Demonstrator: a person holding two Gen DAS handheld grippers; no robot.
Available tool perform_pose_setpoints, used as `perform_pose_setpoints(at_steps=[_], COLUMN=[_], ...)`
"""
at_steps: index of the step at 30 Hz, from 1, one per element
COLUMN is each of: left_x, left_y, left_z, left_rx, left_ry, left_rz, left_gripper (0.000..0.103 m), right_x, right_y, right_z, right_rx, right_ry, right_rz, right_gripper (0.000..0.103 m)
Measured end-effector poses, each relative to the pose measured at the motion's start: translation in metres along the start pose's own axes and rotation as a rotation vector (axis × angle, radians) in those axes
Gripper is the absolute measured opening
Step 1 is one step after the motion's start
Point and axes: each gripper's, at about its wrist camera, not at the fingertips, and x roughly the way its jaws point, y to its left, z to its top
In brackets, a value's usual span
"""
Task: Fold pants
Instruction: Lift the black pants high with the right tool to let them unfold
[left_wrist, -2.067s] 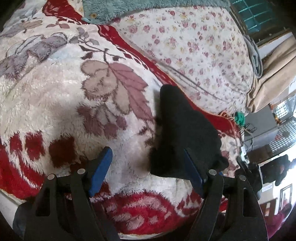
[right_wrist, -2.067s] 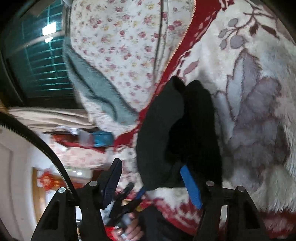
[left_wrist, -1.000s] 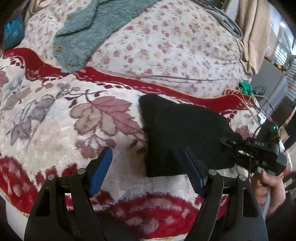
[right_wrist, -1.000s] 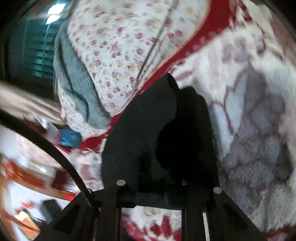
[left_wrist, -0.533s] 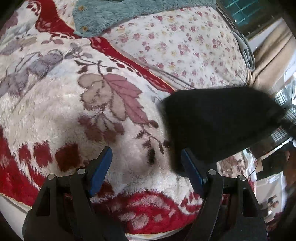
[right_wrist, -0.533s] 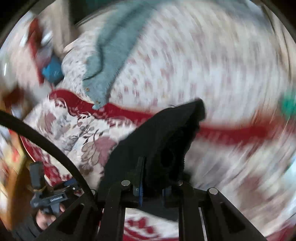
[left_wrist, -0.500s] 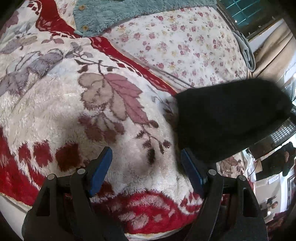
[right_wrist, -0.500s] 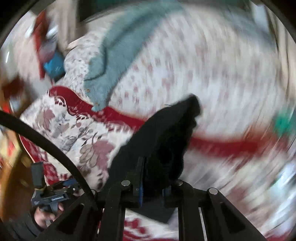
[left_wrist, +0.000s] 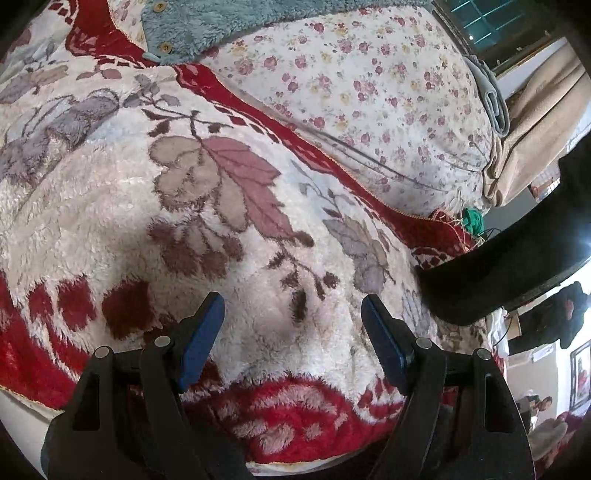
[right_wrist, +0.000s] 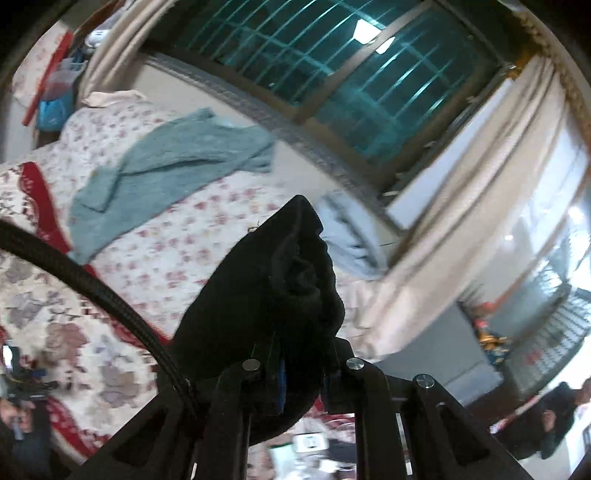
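Note:
The black folded pants (right_wrist: 266, 288) hang bunched in front of the right wrist camera, with my right gripper (right_wrist: 301, 373) shut on their near end, high above the bed. In the left wrist view the same black pants (left_wrist: 509, 254) hang in the air at the right edge, clear of the blanket. My left gripper (left_wrist: 293, 332) is open, its blue pads (left_wrist: 199, 336) low over the fluffy red-and-white leaf-patterned blanket (left_wrist: 184, 206), with nothing between them.
A floral quilt (left_wrist: 369, 85) lies heaped behind the blanket, with a teal fleece garment (left_wrist: 207, 29) on top. Beige curtains (right_wrist: 480, 192) and a barred window (right_wrist: 351, 66) stand beyond. A thick black cable (right_wrist: 92, 284) crosses the right wrist view.
My right gripper closed on the black pants and lifted them off the blanket, high up and to the right, rolling as it rose. My left gripper stayed open, shifting slightly.

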Motion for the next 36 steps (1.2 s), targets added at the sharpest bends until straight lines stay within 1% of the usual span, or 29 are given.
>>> perform_pose_setpoints(at_steps=[3, 6, 8, 12, 14, 16, 18, 21, 25, 28, 30, 33, 36], left_x=[0.0, 0.001, 0.001, 0.0, 0.0, 0.0, 0.0, -0.001, -0.004, -0.01, -0.012, -0.01, -0.009], left_y=[0.001, 0.002, 0.001, 0.003, 0.003, 0.003, 0.003, 0.004, 0.008, 0.011, 0.014, 0.017, 0.017], left_z=[0.0, 0.001, 0.0, 0.0, 0.0, 0.0, 0.0, 0.0, 0.0, 0.0, -0.001, 0.001, 0.001], left_rx=[-0.005, -0.007, -0.01, -0.019, -0.023, -0.023, -0.026, -0.034, -0.052, -0.066, -0.079, -0.101, -0.107], left_ry=[0.005, 0.009, 0.009, 0.015, 0.018, 0.017, 0.015, 0.012, 0.004, -0.014, -0.022, -0.014, -0.01], left_rz=[0.002, -0.004, 0.0, -0.004, -0.001, -0.003, -0.001, 0.002, 0.0, -0.006, -0.016, -0.033, -0.04], left_gripper=[0.077, 0.077, 0.077, 0.077, 0.077, 0.077, 0.077, 0.077, 0.077, 0.077, 0.077, 0.077, 0.077], right_x=[-0.005, 0.001, 0.005, 0.003, -0.009, -0.026, -0.035, -0.034, -0.008, 0.01, 0.015, 0.014, 0.02], right_y=[-0.018, -0.028, -0.038, -0.074, -0.091, -0.107, -0.109, -0.099, -0.068, -0.05, -0.045, -0.043, -0.043], right_z=[-0.006, -0.014, -0.015, -0.023, -0.026, -0.025, -0.026, -0.026, -0.026, -0.025, -0.025, -0.019, -0.011], right_rx=[0.042, 0.07, 0.098, 0.178, 0.203, 0.233, 0.225, 0.191, 0.161, 0.168, 0.17, 0.174, 0.179], right_ry=[-0.015, -0.012, -0.012, -0.036, -0.062, -0.094, -0.107, -0.095, -0.064, -0.057, -0.064, -0.087, -0.094], right_rz=[-0.031, -0.08, -0.127, -0.26, -0.35, -0.398, -0.401, -0.362, -0.28, -0.238, -0.237, -0.239, -0.219], right_gripper=[0.012, 0.012, 0.012, 0.012, 0.012, 0.012, 0.012, 0.012, 0.012, 0.012, 0.012, 0.012, 0.012])
